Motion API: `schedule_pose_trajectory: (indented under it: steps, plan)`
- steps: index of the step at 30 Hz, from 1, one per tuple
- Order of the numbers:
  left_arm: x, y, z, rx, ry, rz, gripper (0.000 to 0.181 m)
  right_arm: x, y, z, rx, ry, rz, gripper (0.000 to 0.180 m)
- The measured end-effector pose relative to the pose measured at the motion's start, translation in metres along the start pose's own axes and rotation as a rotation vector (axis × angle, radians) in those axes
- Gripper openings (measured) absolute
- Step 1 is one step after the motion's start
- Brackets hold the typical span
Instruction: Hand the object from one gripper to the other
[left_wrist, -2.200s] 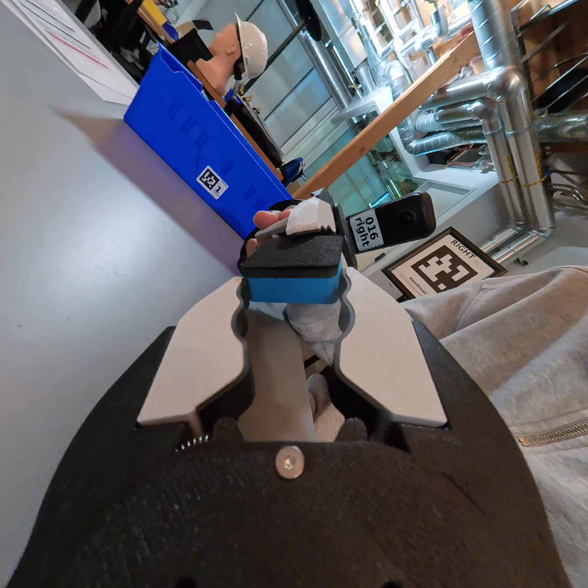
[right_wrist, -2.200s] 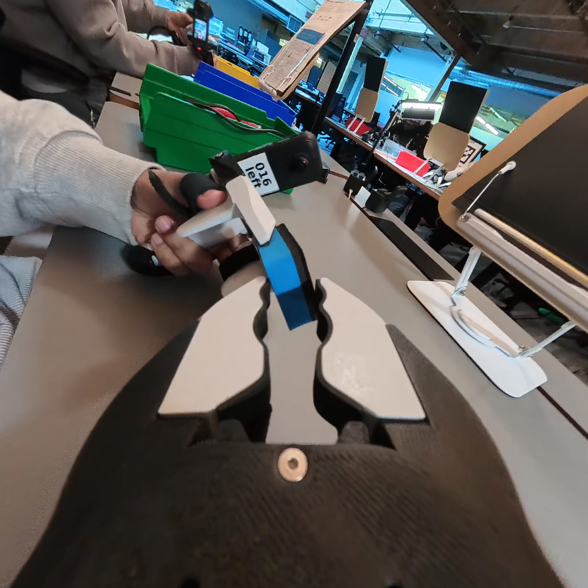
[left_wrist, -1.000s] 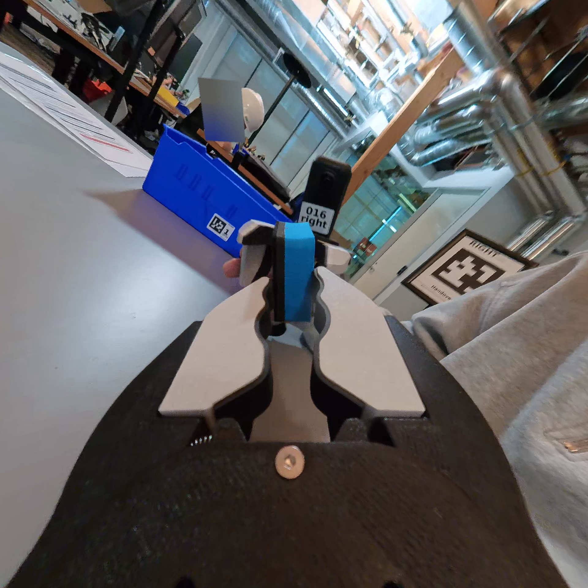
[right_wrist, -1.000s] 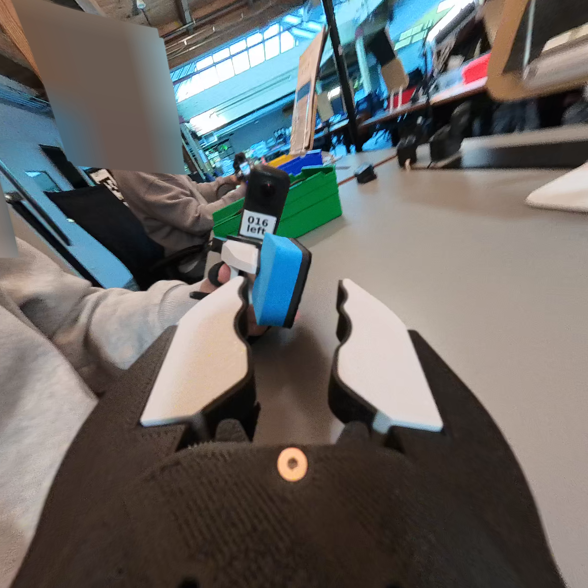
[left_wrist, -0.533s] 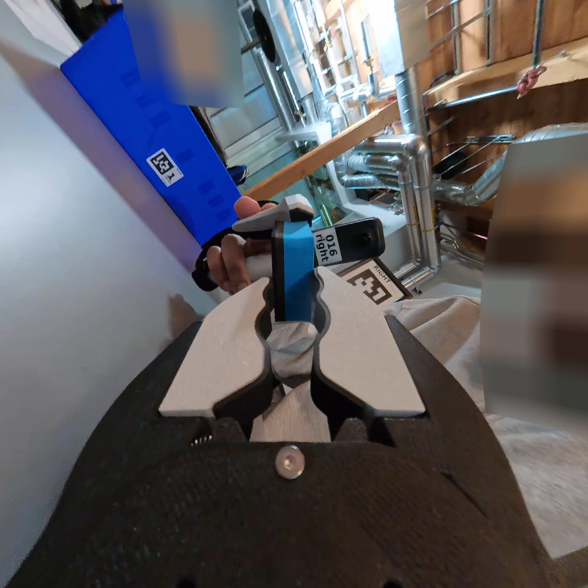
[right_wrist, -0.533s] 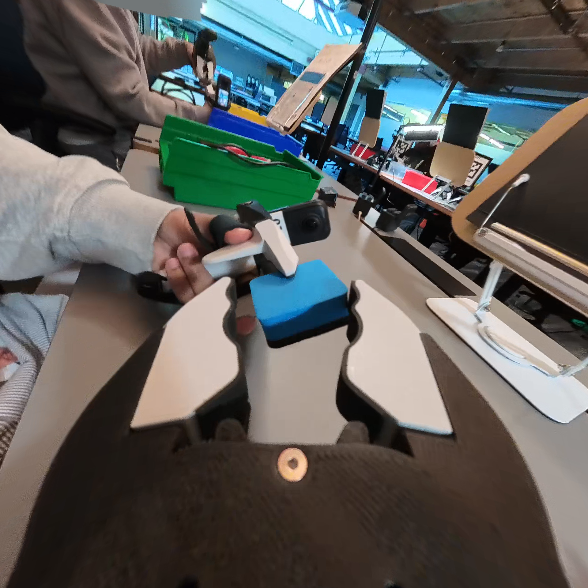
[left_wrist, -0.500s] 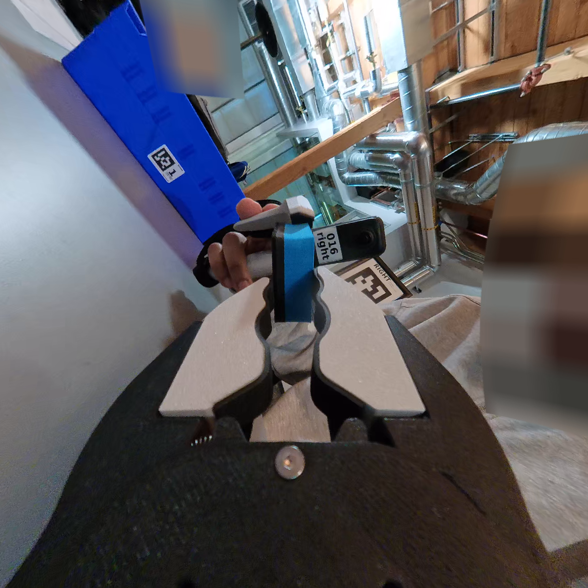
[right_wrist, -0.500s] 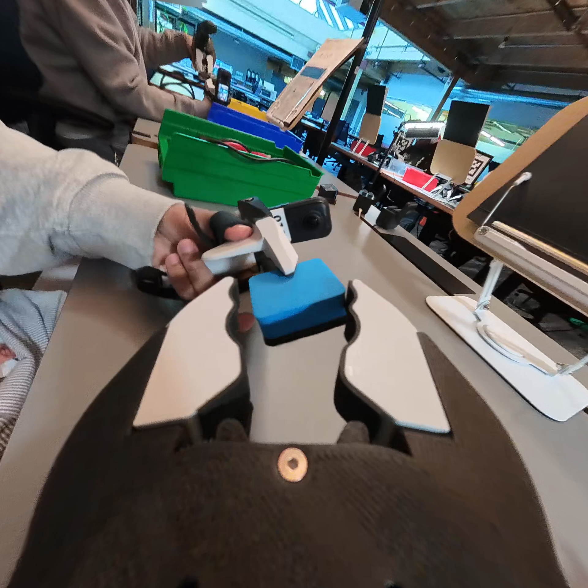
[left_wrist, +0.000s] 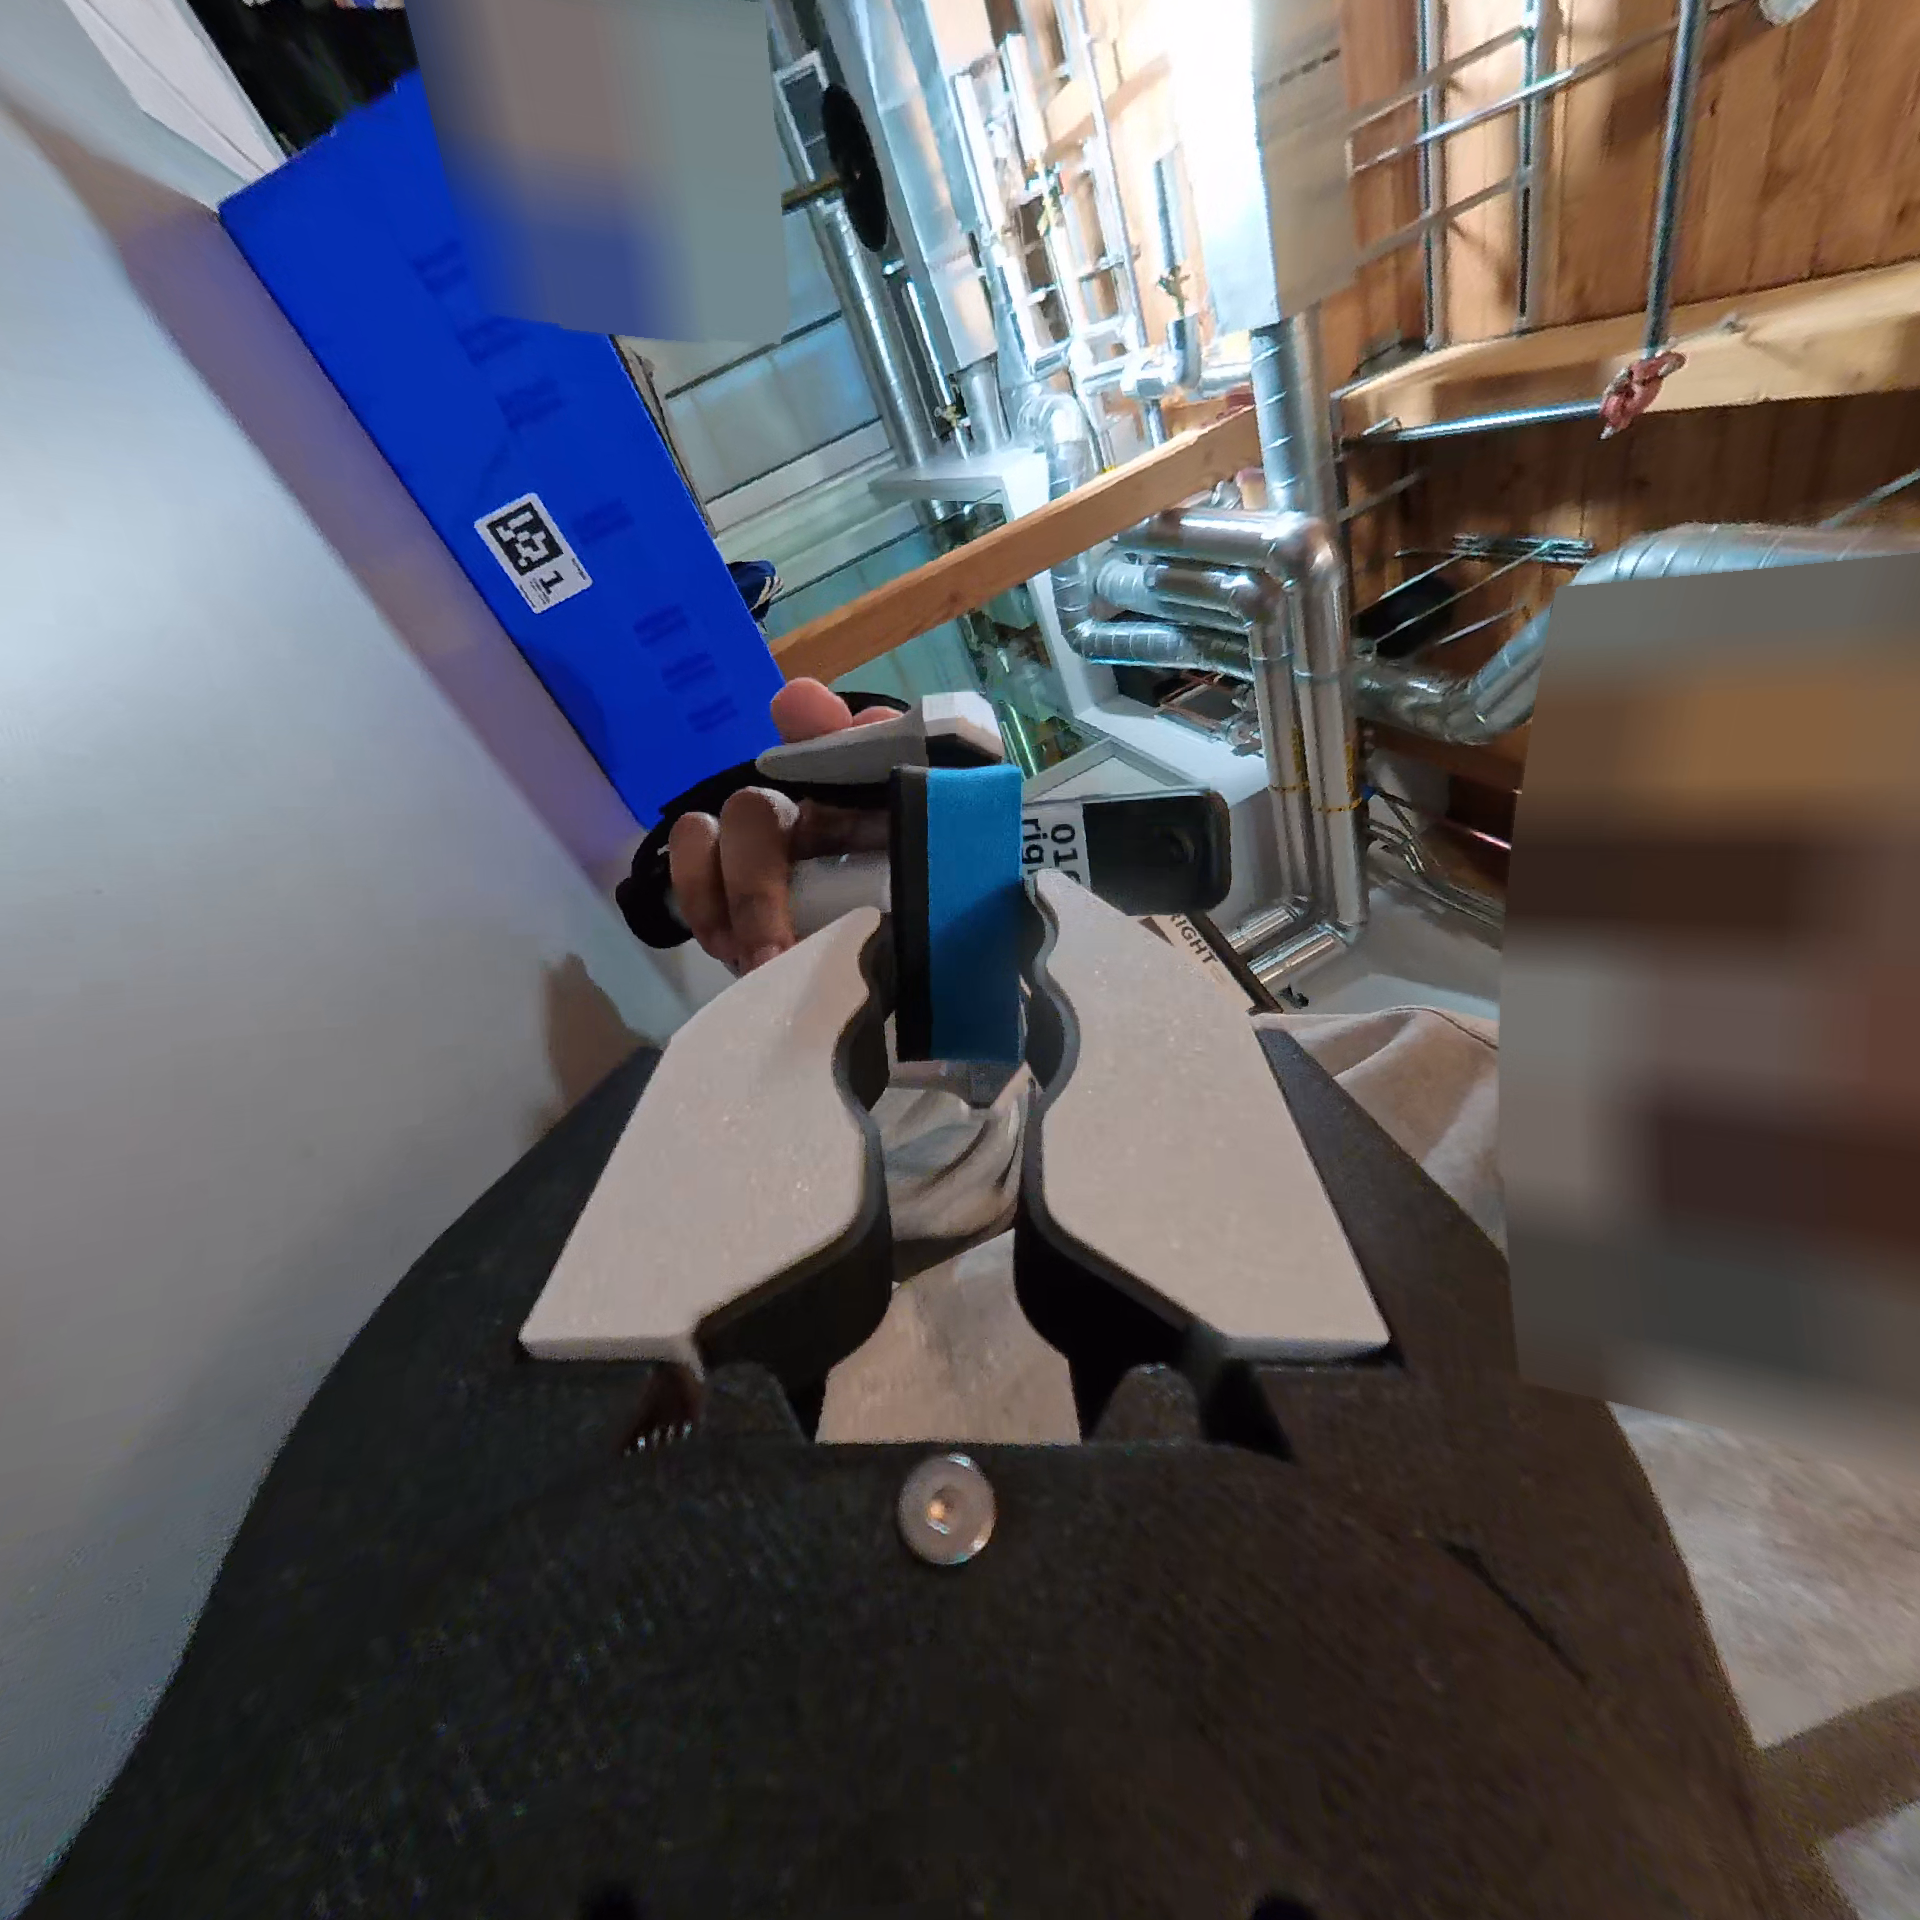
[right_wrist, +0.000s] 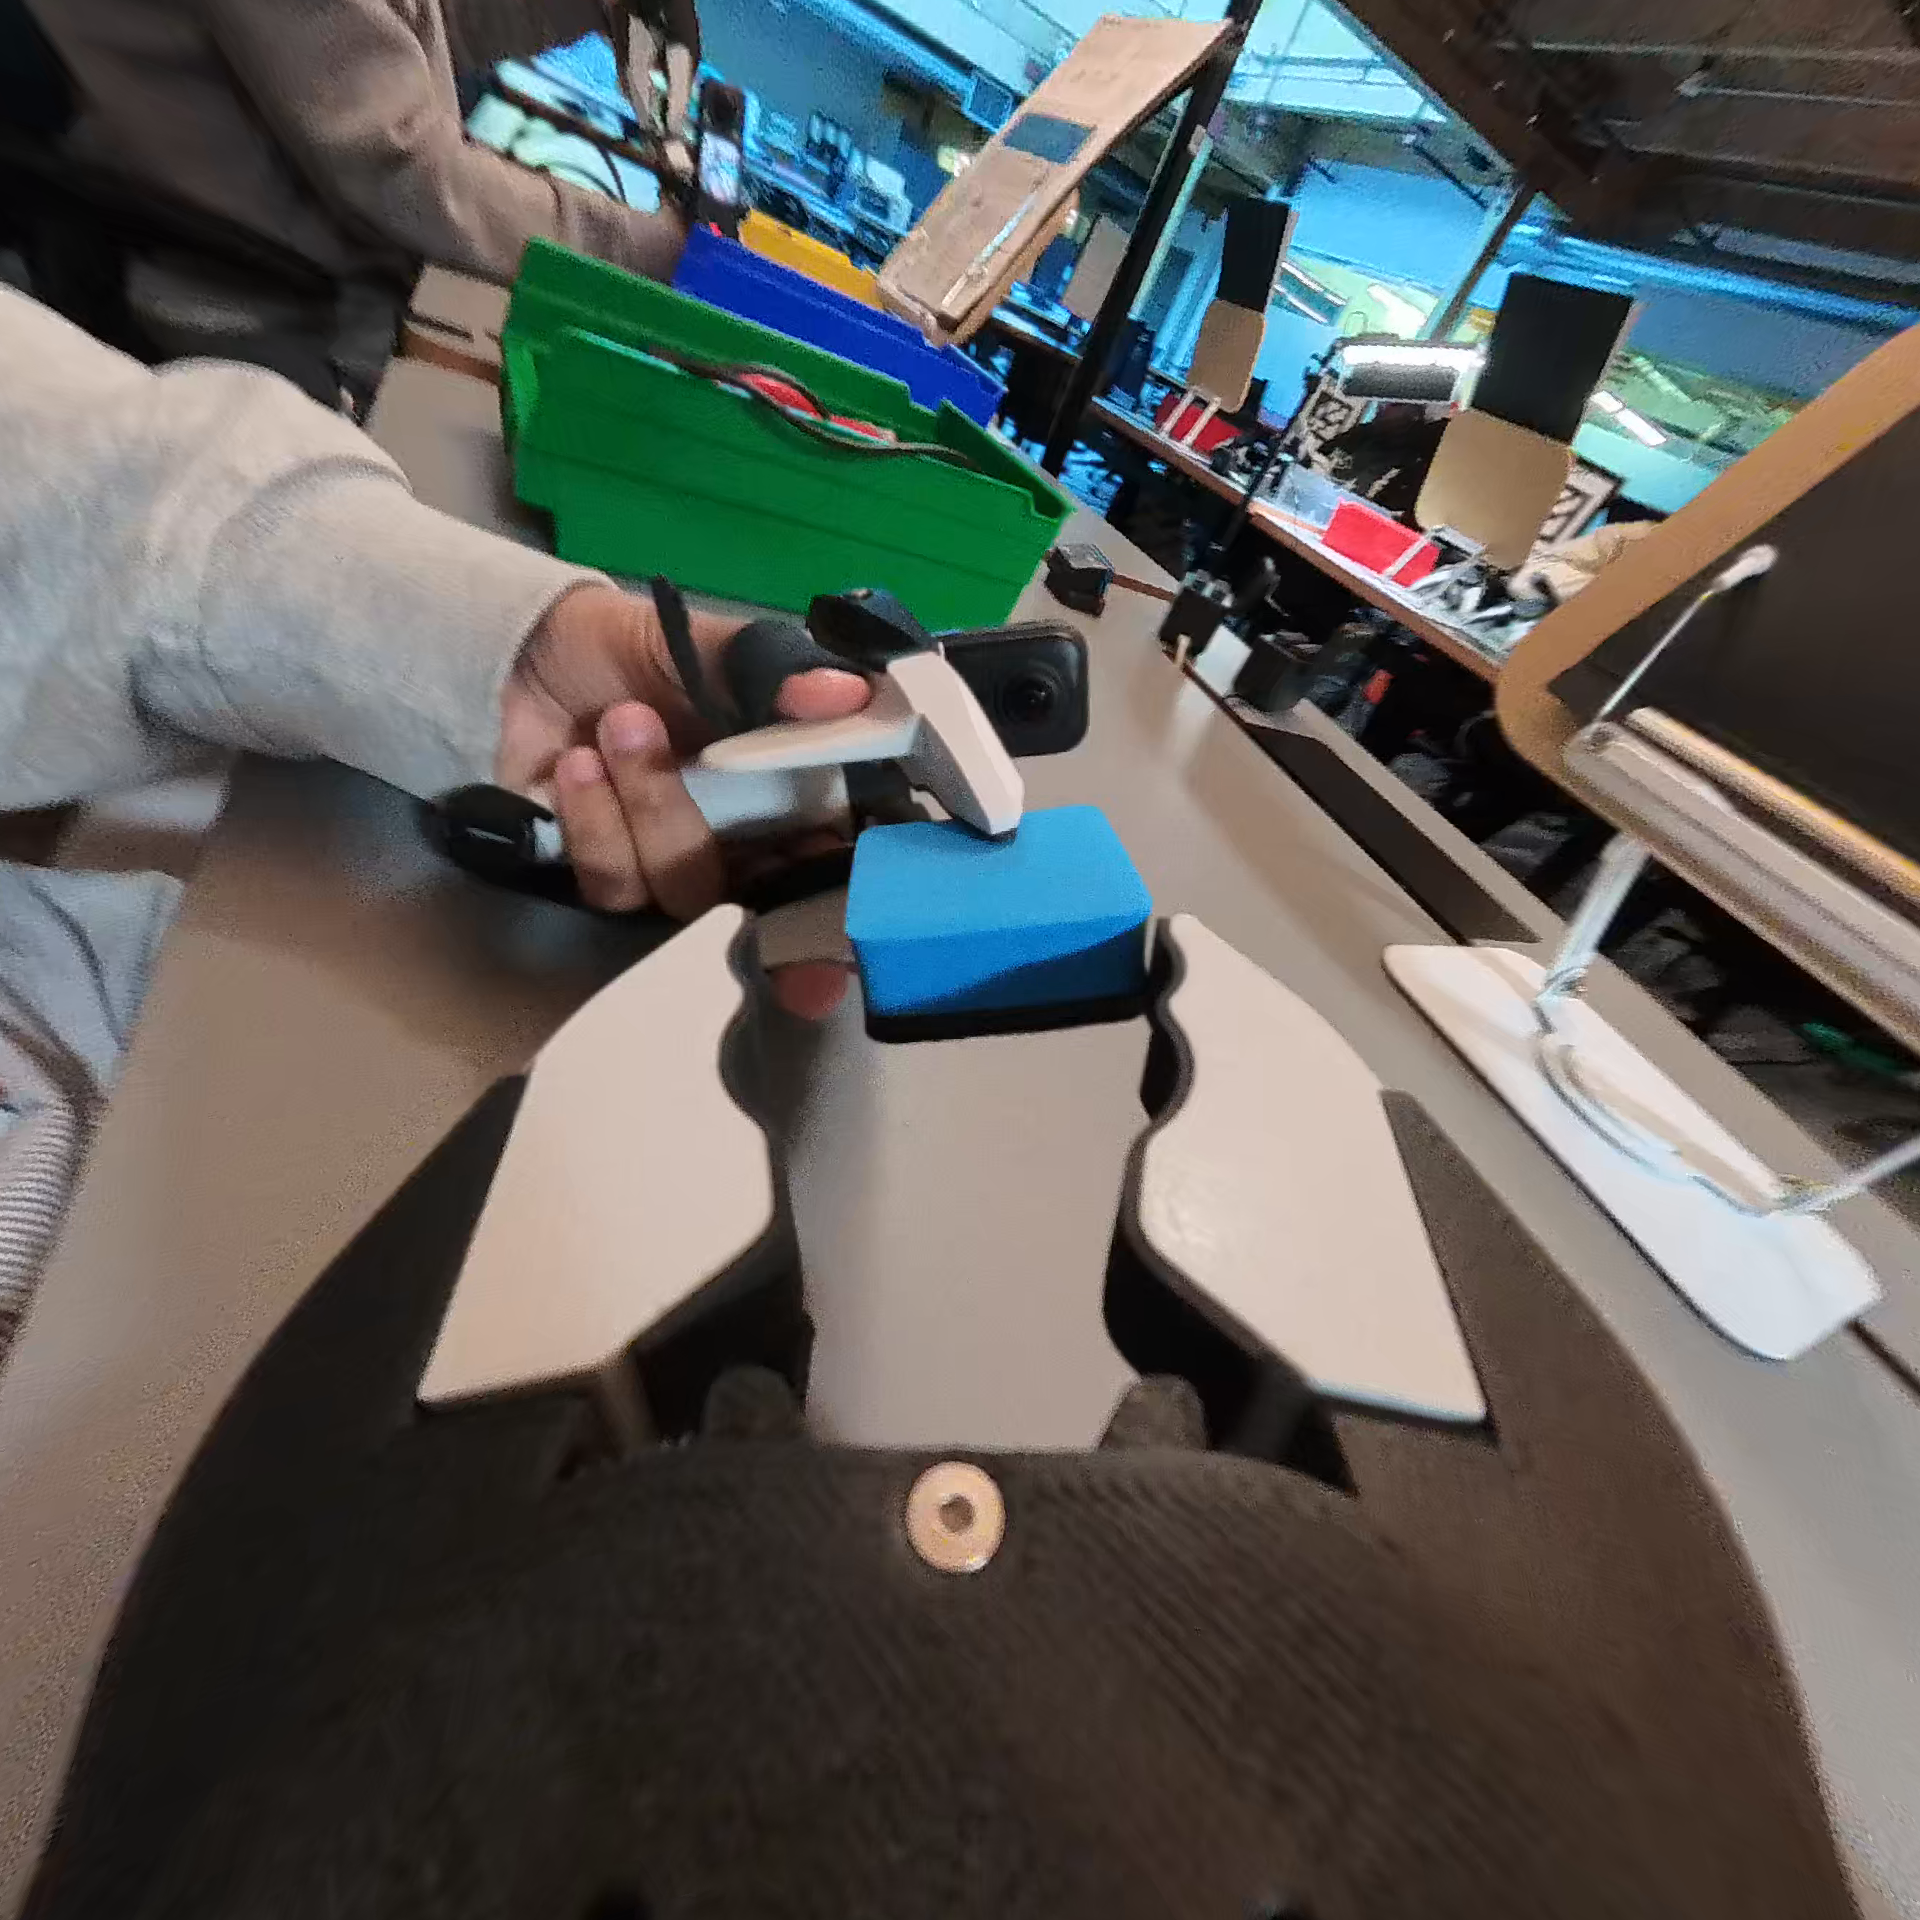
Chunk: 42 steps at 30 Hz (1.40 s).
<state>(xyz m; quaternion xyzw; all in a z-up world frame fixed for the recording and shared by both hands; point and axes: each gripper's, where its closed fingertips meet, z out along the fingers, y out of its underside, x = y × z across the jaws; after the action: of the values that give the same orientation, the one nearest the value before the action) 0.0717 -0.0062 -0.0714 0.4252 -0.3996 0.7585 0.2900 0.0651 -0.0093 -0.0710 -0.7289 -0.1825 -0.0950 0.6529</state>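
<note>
A blue foam block with a black base (left_wrist: 971, 914) stands on edge between the fingertips of my left gripper (left_wrist: 956, 904), which is shut on it. In the right wrist view the same block (right_wrist: 987, 904) lies flat in the air above the grey table (right_wrist: 312, 1039). The left gripper's upper finger (right_wrist: 951, 764) presses on its top; the lower finger is hidden. My right gripper (right_wrist: 951, 935) is open around the block. Its right fingertip touches the block's side and a gap shows on the left. The right gripper's finger (left_wrist: 862, 753) shows beyond the block in the left wrist view.
A blue bin (left_wrist: 499, 468) stands on the table behind the grippers. A green bin (right_wrist: 748, 478) with cables sits at the back left. A white stand base (right_wrist: 1621, 1143) lies at the right. A grey sleeve (right_wrist: 208, 582) reaches in from the left.
The block went from the right gripper's grip to the left's: the left shut on it and the right opened. Over the last half second, the block has shifted against the right finger.
</note>
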Motion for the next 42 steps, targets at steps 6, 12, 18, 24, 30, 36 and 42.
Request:
schedule_pose_trajectory:
  steps: [6, 12, 18, 24, 30, 36, 42]
  plan:
    - [0.0, 0.002, 0.001, -0.013, -0.001, -0.003, 0.024, 0.005, 0.001, -0.003, -0.019, 0.031, -0.039, 0.053]
    - [0.0, -0.004, 0.0, 0.027, -0.021, 0.063, 0.032, 0.007, 0.0, -0.002, -0.029, 0.031, 0.017, 0.052]
    - [0.002, -0.021, -0.008, 0.12, -0.088, 0.179, 0.055, 0.017, -0.006, -0.011, 0.02, 0.001, 0.261, 0.052]
    - [0.021, -0.019, 0.001, 0.098, -0.112, 0.431, 0.079, 0.021, -0.015, -0.023, 0.117, -0.156, 0.627, 0.052]
    - [0.014, -0.003, 0.012, -0.01, -0.233, 0.662, 0.077, 0.015, -0.014, -0.022, 0.108, -0.232, 0.731, 0.052]
    - [0.015, 0.002, 0.013, -0.054, -0.225, 0.687, 0.052, 0.011, -0.011, -0.019, 0.095, -0.256, 0.762, 0.052]
    - [0.013, -0.006, 0.009, -0.006, -0.224, 0.606, 0.052, 0.032, -0.009, -0.017, 0.175, -0.061, 0.593, 0.077]
